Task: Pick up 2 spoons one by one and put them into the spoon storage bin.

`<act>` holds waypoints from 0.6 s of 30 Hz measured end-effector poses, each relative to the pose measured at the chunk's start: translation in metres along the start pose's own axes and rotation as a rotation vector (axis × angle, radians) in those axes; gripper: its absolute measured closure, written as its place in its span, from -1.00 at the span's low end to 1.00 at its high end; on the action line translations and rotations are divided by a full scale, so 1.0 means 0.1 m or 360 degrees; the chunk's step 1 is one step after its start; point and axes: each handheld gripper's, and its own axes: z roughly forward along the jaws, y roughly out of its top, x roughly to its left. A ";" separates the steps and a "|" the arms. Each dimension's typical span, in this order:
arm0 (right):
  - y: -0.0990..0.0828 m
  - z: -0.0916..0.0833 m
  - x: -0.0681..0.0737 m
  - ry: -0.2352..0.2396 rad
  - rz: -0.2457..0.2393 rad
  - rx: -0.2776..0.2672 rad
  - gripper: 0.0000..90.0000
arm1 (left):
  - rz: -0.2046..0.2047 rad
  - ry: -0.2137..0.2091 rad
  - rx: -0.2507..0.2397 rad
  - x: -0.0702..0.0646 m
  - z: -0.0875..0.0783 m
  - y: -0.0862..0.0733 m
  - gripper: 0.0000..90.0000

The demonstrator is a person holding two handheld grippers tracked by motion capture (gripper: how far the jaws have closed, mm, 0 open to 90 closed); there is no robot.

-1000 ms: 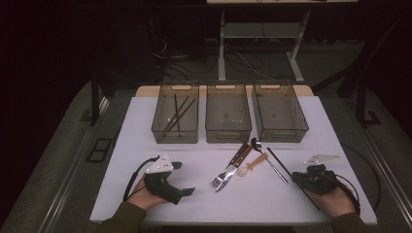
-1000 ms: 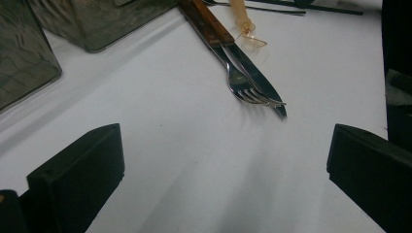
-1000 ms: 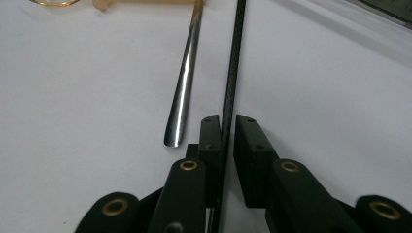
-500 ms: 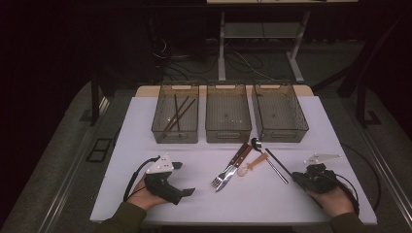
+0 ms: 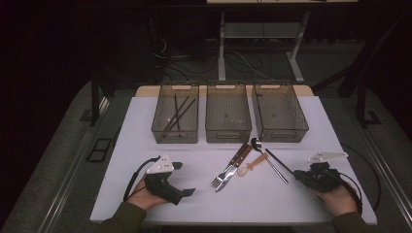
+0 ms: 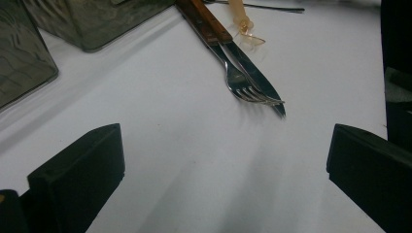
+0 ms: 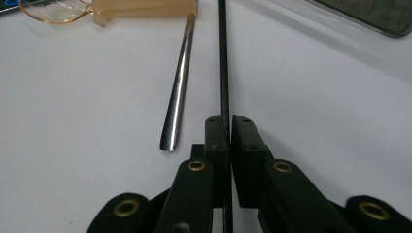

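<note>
The white desk [image 5: 145, 131] is carrying three grey bins along its far edge, the left bin [image 5: 175, 119] holding dark chopsticks, while a fork [image 5: 224, 174] and knife [image 6: 252, 80] are lying together near the middle. Near the desk's front left corner the left gripper [image 5: 180, 178] is resting with its jaws spread wide over bare surface. Toward the front right corner the right gripper [image 7: 229, 133] is pinching a thin black chopstick [image 7: 223, 63], jaws closed tight on its near end, beside a steel spoon handle [image 7: 179, 87].

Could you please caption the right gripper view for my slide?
Right gripper shut on a black chopstick, beside a metal spoon handle.
</note>
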 end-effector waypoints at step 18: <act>0.06 -0.20 -0.03 0.0053 -0.0002 -0.0117 0.90 | 0.0003 0.0001 0.0003 0.00 0.00 0.00 -1.00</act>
